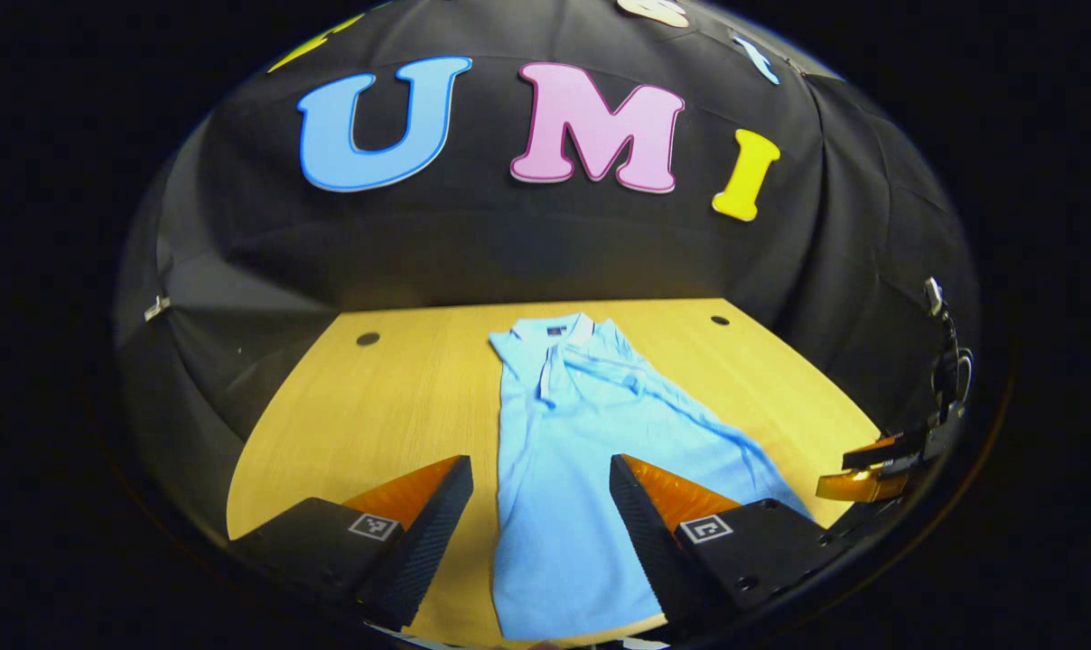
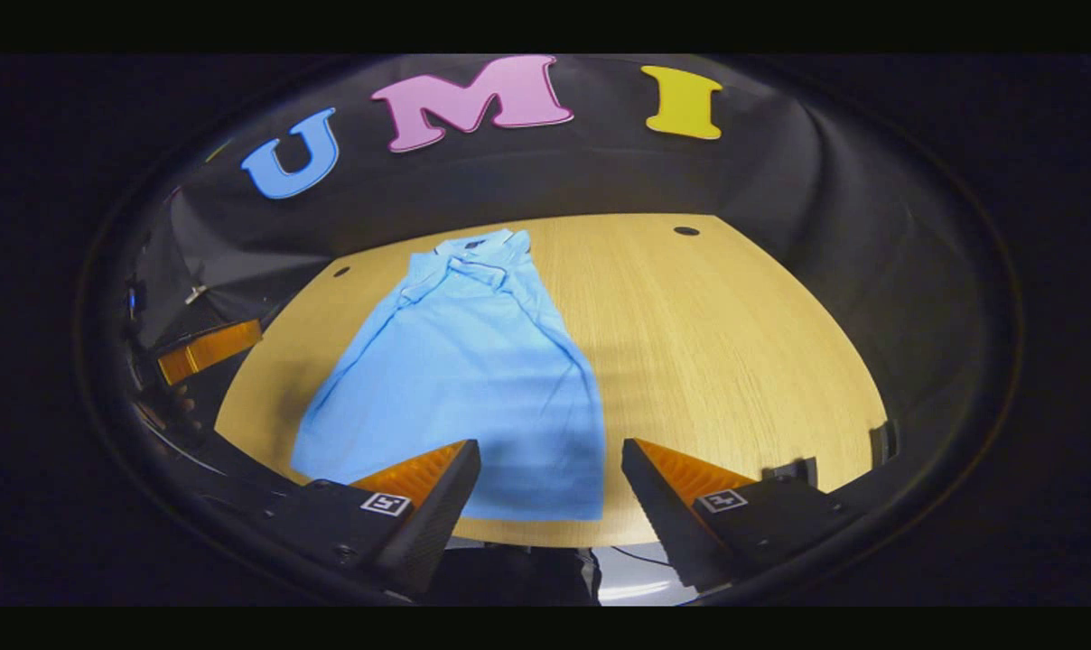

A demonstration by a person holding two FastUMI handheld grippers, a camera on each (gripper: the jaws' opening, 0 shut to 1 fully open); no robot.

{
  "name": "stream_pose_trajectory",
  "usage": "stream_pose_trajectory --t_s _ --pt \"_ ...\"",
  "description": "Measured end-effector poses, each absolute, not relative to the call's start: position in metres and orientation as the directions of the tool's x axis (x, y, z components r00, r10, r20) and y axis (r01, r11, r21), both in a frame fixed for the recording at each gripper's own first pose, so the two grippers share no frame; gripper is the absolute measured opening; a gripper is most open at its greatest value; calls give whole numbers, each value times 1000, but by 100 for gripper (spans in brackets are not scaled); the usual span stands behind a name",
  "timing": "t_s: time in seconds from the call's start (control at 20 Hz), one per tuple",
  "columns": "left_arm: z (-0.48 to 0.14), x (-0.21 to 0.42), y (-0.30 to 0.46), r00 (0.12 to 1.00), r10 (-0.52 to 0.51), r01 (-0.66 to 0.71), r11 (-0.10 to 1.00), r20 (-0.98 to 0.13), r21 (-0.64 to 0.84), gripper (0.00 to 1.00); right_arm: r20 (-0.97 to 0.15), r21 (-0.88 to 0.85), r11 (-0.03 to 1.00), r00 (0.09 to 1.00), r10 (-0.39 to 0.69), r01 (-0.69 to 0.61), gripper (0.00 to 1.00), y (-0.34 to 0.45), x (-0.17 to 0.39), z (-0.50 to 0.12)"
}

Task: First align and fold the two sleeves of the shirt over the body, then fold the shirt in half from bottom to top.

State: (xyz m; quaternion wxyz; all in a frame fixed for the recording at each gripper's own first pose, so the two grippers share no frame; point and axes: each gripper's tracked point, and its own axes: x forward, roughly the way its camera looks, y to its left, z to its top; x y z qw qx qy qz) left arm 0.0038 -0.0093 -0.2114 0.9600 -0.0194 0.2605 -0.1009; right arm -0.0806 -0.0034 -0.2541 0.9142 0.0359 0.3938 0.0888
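A light blue polo shirt [image 1: 564,451] lies flat on the wooden table [image 1: 392,397], collar at the far end, both sleeves lying over the body. My left gripper [image 1: 541,474] hovers open above the shirt's lower half, nothing between its fingers. In the right gripper view the same shirt [image 2: 473,379] stretches from the far collar to the near table edge. My right gripper [image 2: 550,456] is open above the shirt's near right corner, holding nothing. The right gripper [image 1: 871,469] shows at the right edge of the left gripper view; the left gripper [image 2: 207,350] shows at the left of the right gripper view.
The table [image 2: 735,343] has small dark holes near its far corners [image 1: 368,338] [image 2: 686,231]. Black cloth walls enclose the booth on three sides. Bare wood lies on both sides of the shirt. The table's near edge runs just under both grippers.
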Motion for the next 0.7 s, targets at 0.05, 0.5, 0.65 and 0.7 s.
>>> stream_pose_trajectory --t_s 0.05,0.5,0.65,0.7 --pt "-229 -14 -10 824 -210 186 978 -526 -98 97 -720 127 983 669 185 -135 99 -3 -86 -261" --pt "-331 -72 -10 718 -153 164 985 -679 -49 97 -766 73 993 632 117 -95 99 -5 -102 -316" --pt "-342 -81 -11 690 -144 152 987 -709 -52 97 -777 67 993 618 115 -101 99 -6 -100 -324" --pt "-347 -85 -11 678 -138 150 987 -722 -48 97 -783 66 992 611 116 -103 99 -5 -100 -328"
